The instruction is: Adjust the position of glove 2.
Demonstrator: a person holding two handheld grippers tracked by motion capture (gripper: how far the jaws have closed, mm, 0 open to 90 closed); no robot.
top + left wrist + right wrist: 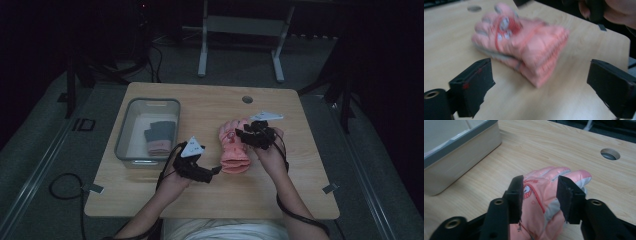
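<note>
From above, pink gloves (pixel 234 147) lie stacked near the tabletop's middle, toward the front edge, with the left gripper (pixel 214 170) just at their cuff and the right gripper (pixel 243 133) over their fingers; a bin (pixel 121 137) stands toward the left edge. The left gripper's view shows its jaws spread wide, the blurred gloves (pixel 524 50) lying beyond them untouched. The right gripper's view shows its jaws partly open, straddling the gloves (pixel 544 195) without pressing them.

No readable text anywhere; red lettering on the back of the pink glove (pixel 541 195) too small and blurred to read
</note>
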